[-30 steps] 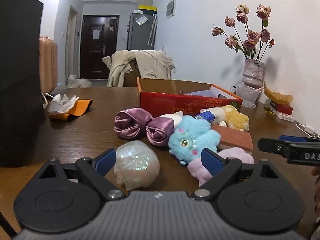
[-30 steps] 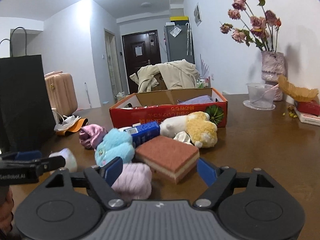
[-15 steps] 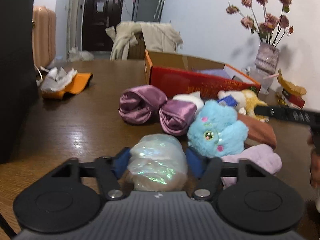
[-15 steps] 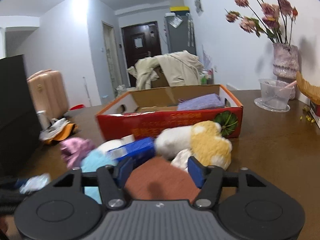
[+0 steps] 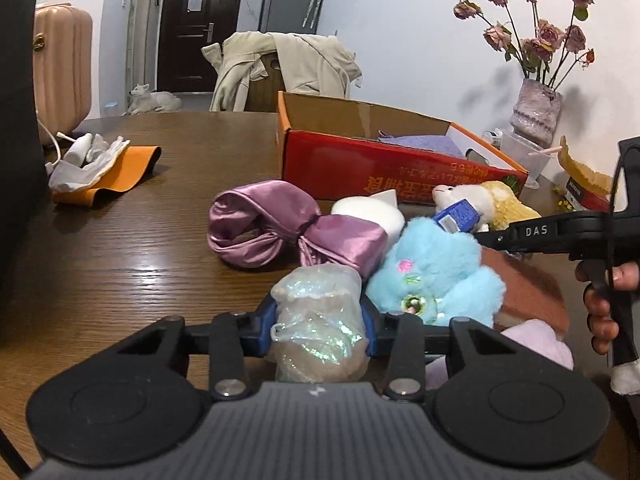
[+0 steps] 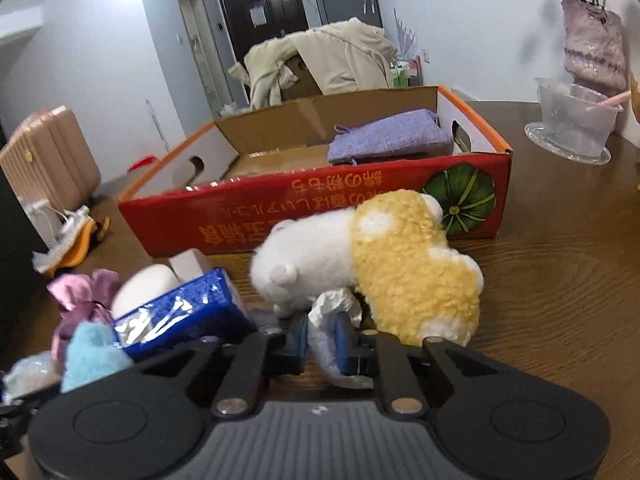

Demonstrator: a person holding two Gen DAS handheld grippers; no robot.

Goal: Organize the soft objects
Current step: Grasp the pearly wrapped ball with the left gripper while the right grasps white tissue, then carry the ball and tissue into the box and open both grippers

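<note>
A shimmering plastic-wrapped soft ball (image 5: 316, 292) sits between the blue pads of my left gripper (image 5: 318, 324), whose jaws are closing and press its sides. Beside it lie a blue plush (image 5: 436, 276), a purple satin bow (image 5: 280, 224), a brown sponge (image 5: 532, 288) and a pink soft piece (image 5: 536, 340). My right gripper (image 6: 321, 338) has its jaws closing, pinching a white crinkled piece (image 6: 332, 308) under a white-and-yellow plush (image 6: 384, 256); whether it belongs to the plush I cannot tell. Behind stands an open red box (image 6: 320, 216) holding a purple pouch (image 6: 388, 140).
A blue foil packet (image 6: 180, 312) and a white round object (image 5: 372, 212) lie in the pile. A black bag (image 5: 16, 120) stands at the left, near an orange cloth with white gloves (image 5: 100, 164). At the right are a vase (image 5: 536, 112) and a plastic cup (image 6: 576, 120).
Both grippers moved forward and closed. The left one came around the wrapped ball and squeezed it. The right one passed the brown sponge and pinched the white piece under the plush.
</note>
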